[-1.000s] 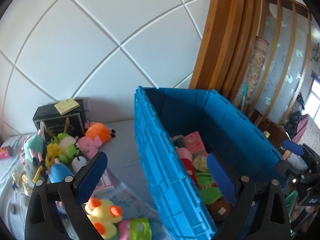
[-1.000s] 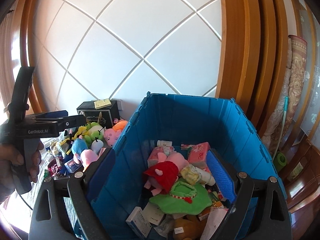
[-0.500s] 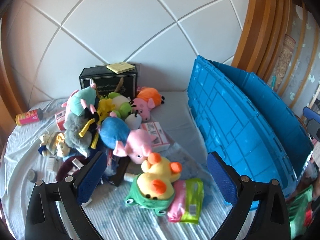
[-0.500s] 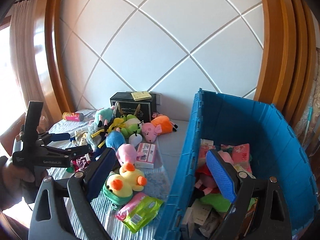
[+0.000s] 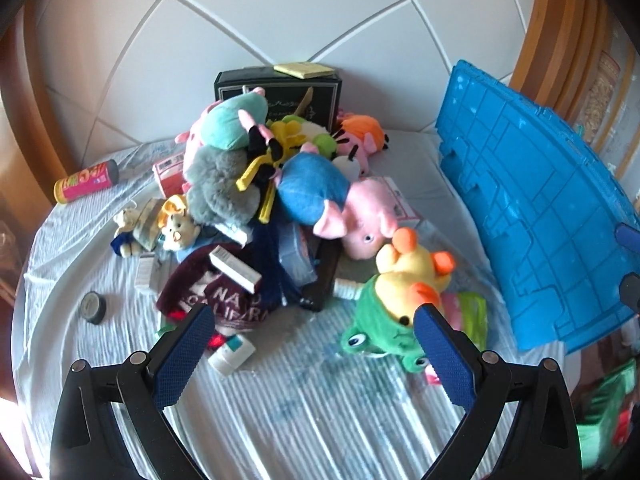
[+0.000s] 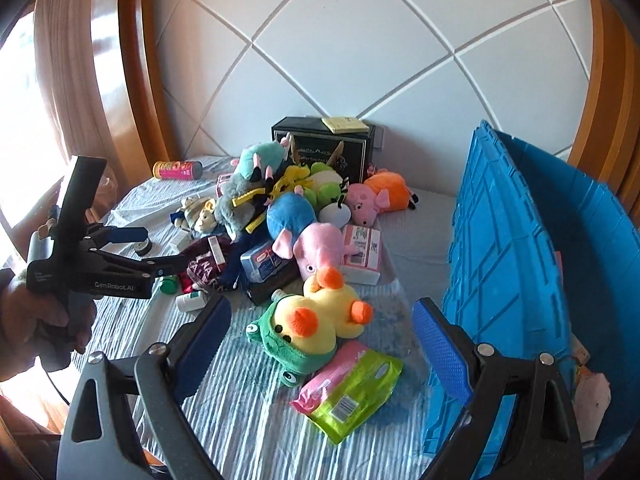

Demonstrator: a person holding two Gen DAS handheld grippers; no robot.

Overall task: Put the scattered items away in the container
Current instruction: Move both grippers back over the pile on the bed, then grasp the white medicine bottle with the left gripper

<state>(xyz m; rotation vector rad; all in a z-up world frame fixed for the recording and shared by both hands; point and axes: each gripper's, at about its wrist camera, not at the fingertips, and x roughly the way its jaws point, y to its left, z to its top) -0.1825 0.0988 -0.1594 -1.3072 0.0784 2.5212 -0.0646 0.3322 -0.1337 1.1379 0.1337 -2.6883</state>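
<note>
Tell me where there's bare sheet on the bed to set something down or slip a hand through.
Free: the striped sheet in front of the yellow duck plush and the maroon cloth; the strip between the pink tube and the small round tin; the grey patch between the orange pig plush and the blue crate. Crowded: the central toy pile before the black box.

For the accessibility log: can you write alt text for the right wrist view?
Open right tongs hang empty above a yellow duck plush in a green frog hood, lying on a striped sheet beside a pink-and-green packet. A heap of plush toys lies behind, the blue crate stands at right, the left tongs at left.
</note>
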